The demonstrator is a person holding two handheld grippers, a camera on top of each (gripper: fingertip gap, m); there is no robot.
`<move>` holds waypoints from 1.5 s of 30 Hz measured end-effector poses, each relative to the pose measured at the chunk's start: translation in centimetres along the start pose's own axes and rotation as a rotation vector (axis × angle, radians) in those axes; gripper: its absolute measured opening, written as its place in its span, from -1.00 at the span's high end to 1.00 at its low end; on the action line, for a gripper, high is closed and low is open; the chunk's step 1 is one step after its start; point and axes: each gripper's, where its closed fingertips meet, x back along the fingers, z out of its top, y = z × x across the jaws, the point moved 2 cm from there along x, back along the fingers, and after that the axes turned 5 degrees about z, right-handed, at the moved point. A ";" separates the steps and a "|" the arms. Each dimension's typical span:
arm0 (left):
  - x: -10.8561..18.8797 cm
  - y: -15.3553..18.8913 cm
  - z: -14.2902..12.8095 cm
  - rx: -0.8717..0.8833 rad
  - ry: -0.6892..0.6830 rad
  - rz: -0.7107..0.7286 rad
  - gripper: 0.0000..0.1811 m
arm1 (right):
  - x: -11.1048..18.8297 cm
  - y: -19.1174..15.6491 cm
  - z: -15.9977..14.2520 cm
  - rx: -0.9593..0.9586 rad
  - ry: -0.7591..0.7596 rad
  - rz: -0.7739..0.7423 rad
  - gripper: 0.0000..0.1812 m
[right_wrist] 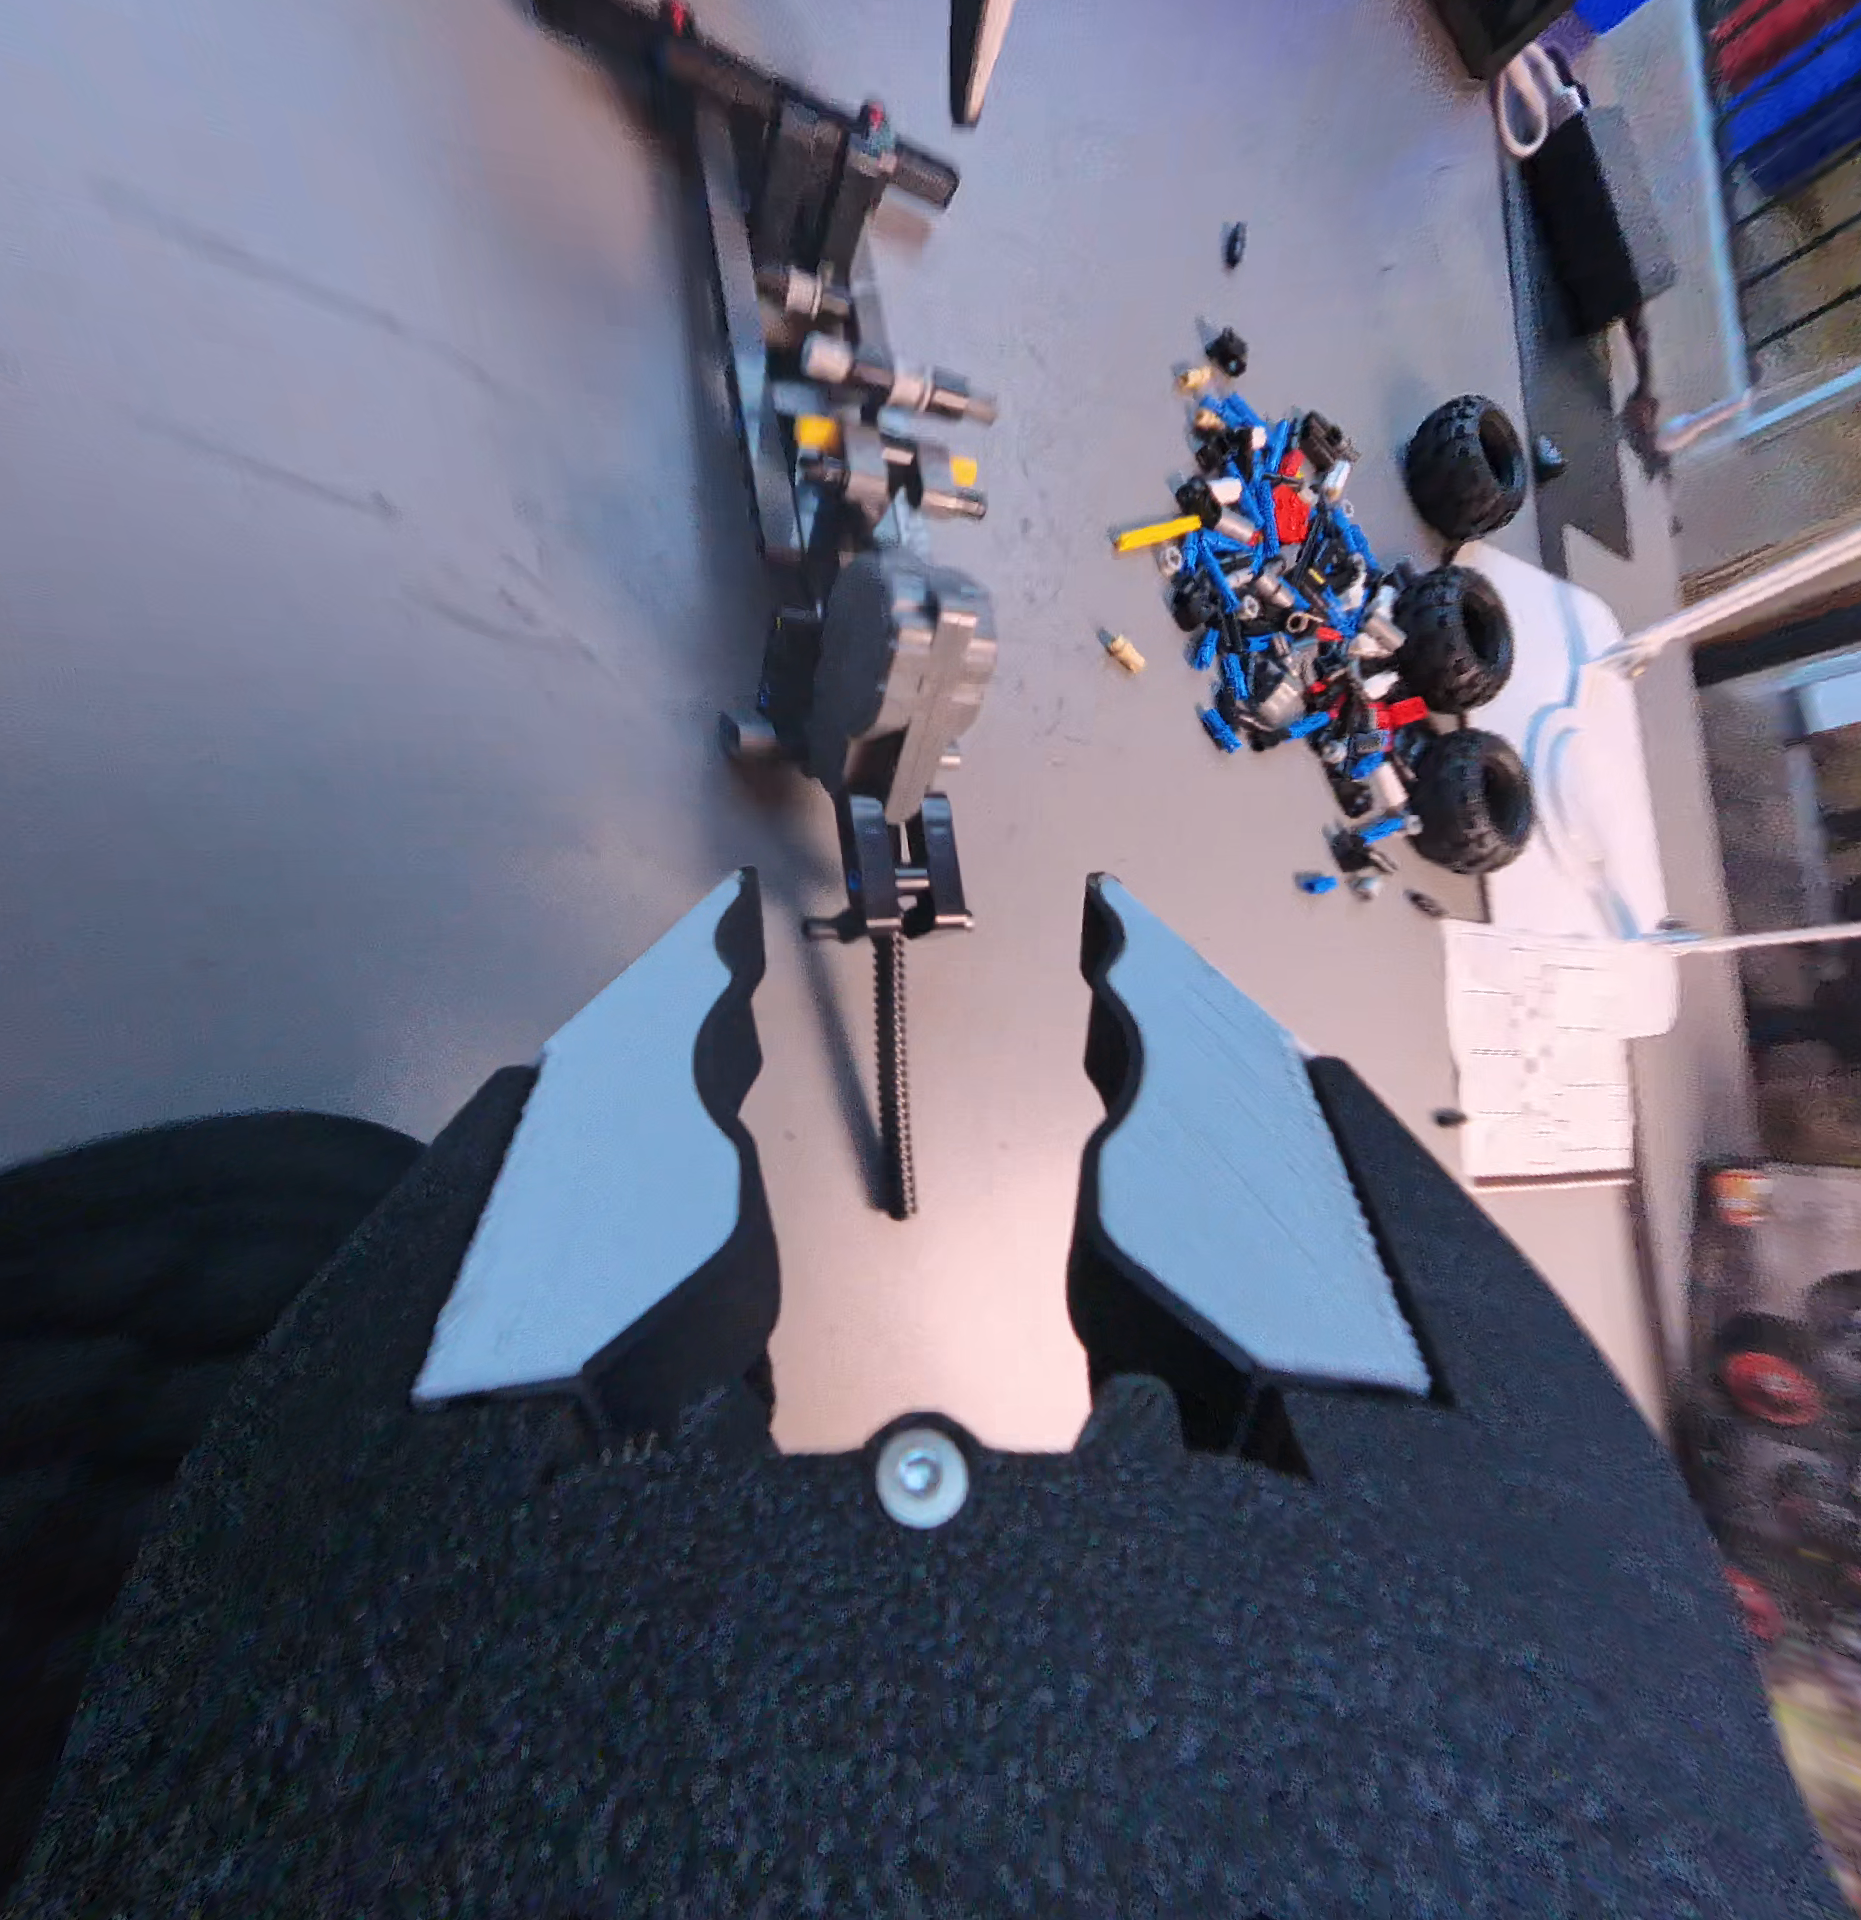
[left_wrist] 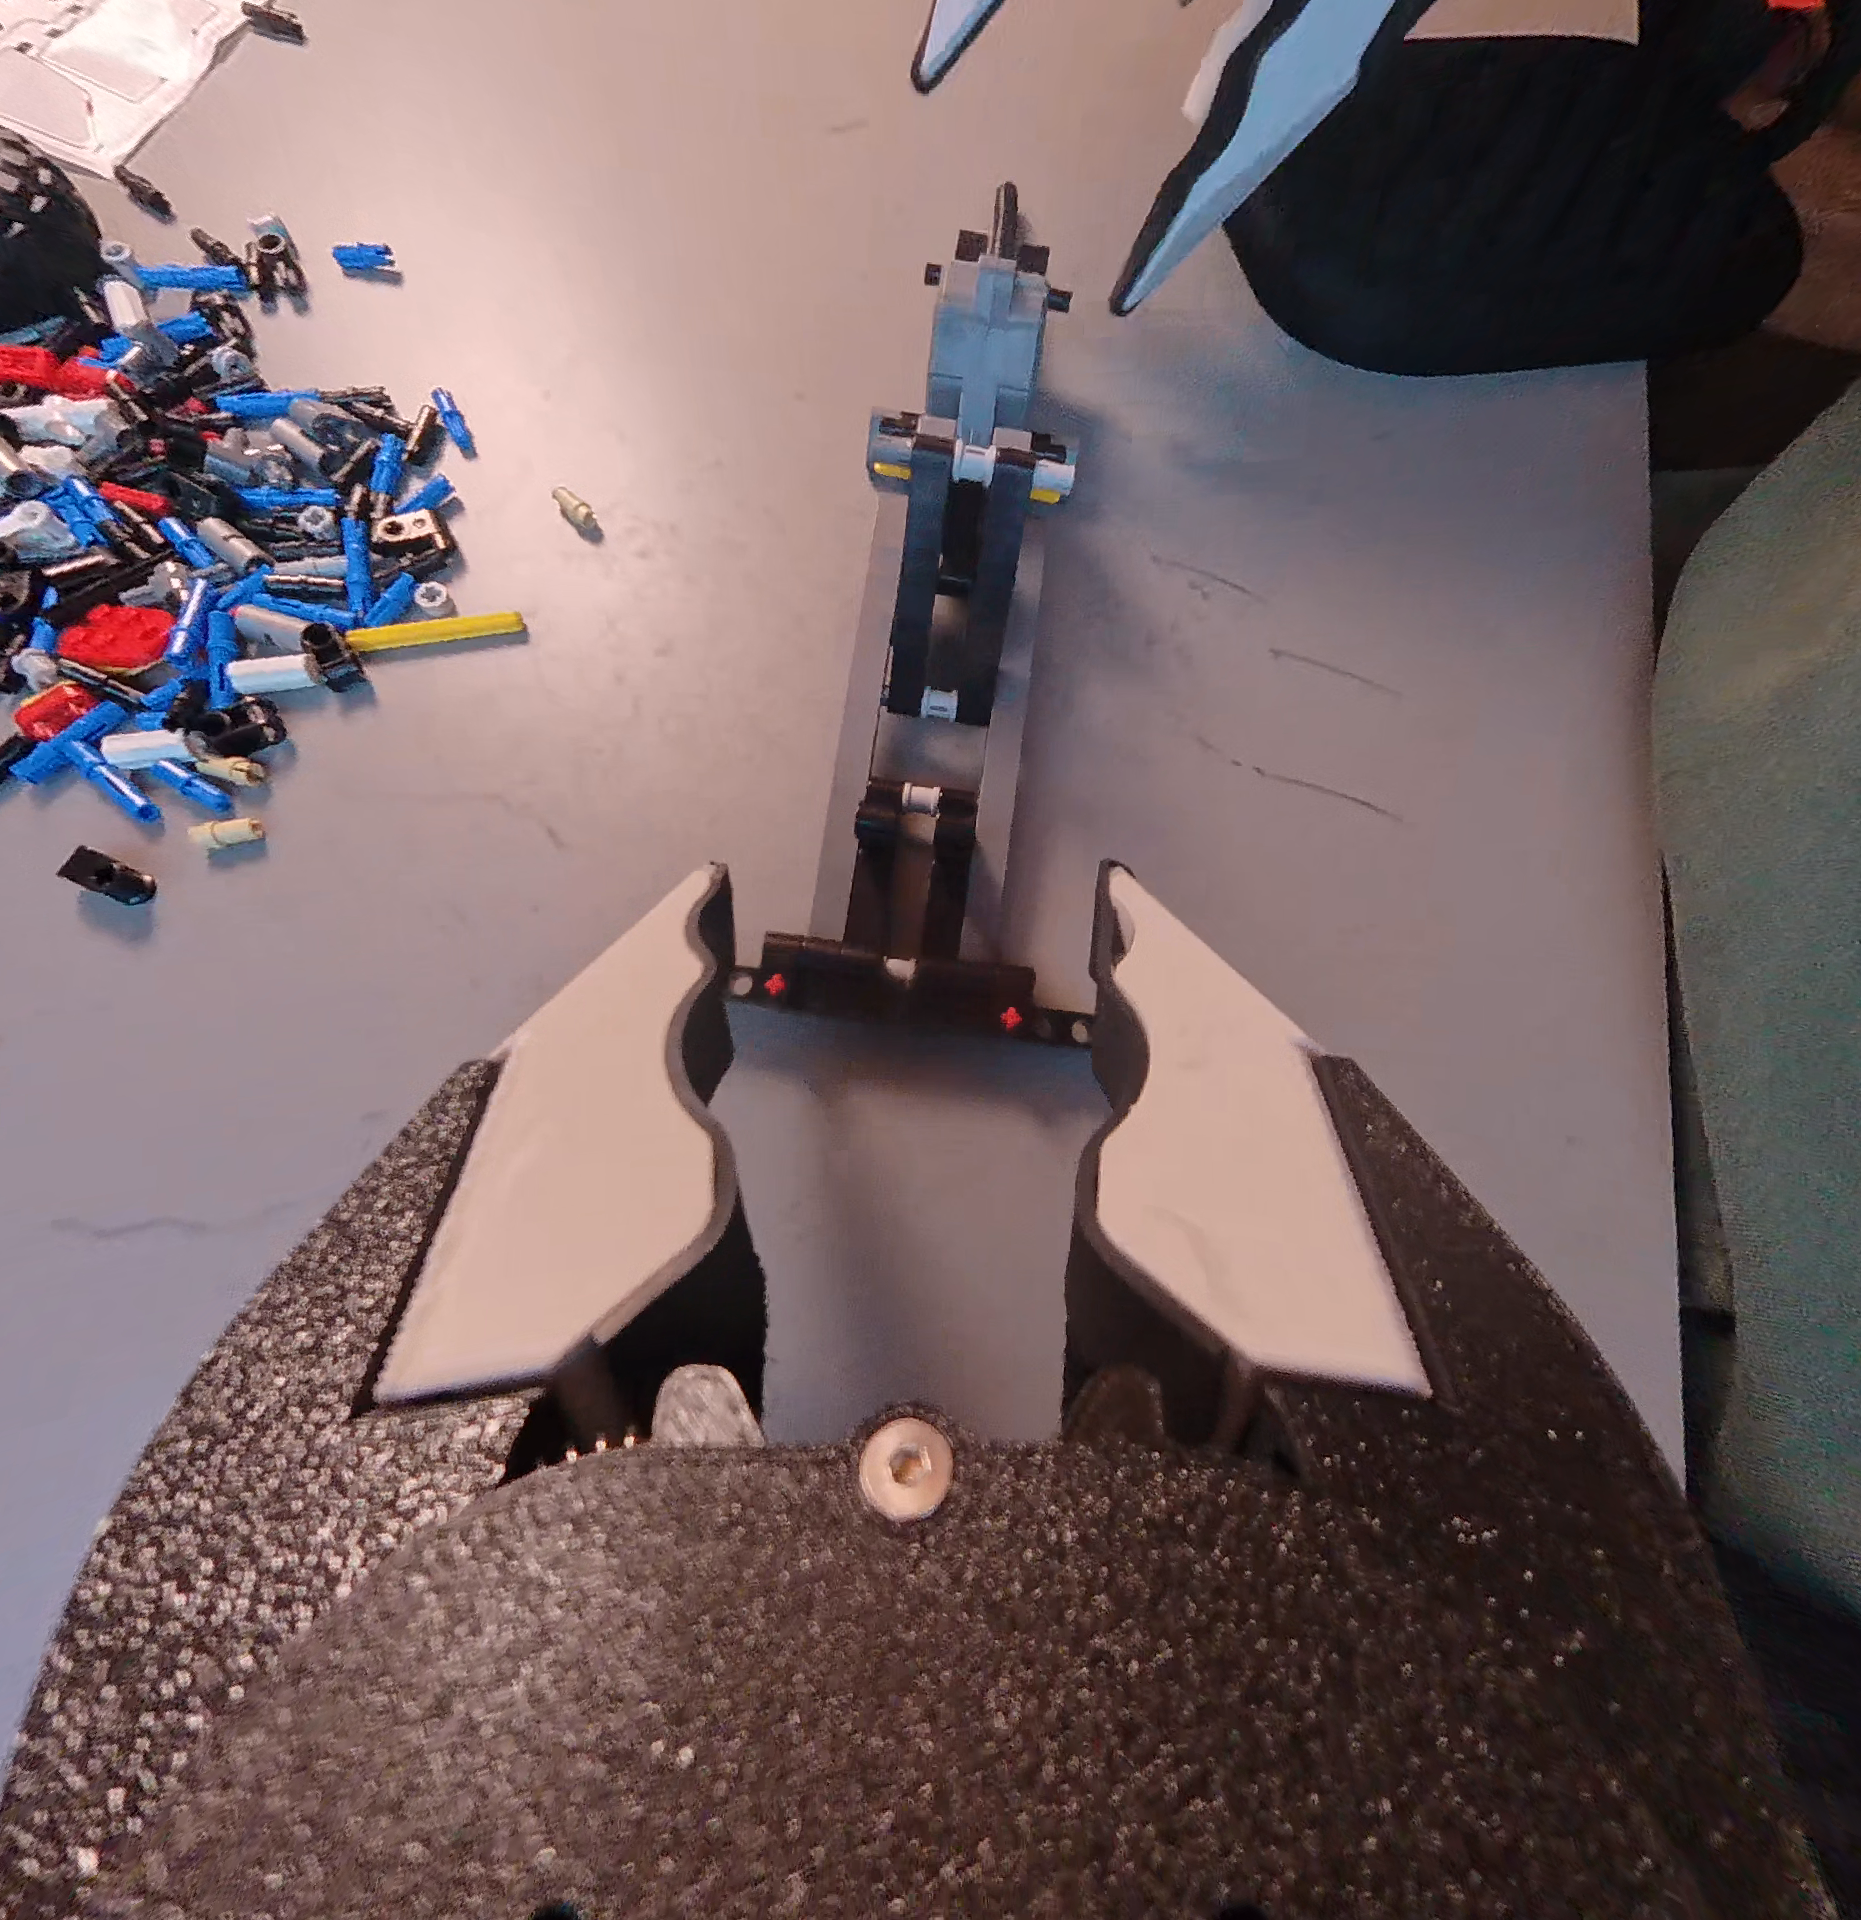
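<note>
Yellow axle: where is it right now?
The yellow axle lies flat on the grey table, poking from the loose parts pile, left of the long assembly.

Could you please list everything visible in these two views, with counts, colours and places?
Toy-brick frame: one, black and grey, long, lying mid-table, one end between each gripper's fingers.
Black axle: one, sticking out of the frame's end toward the right gripper.
Loose parts pile: many, mostly blue, black, grey and red, beside the frame.
Yellow rod: one, at the pile's edge.
Tyres: three, black, beyond the pile.
Printed sheet: one, white, at the table edge.
Table: one, grey, scuffed.
Left gripper: black with grey fingers, open, straddling the frame's crossbar end.
Right gripper: same colours, open, around the axle, blurred.
</note>
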 end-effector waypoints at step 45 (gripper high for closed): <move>0.0 -0.7 1.6 0.119 0.175 -0.118 0.82 | -2.8 7.7 2.7 -0.796 0.469 0.614 0.45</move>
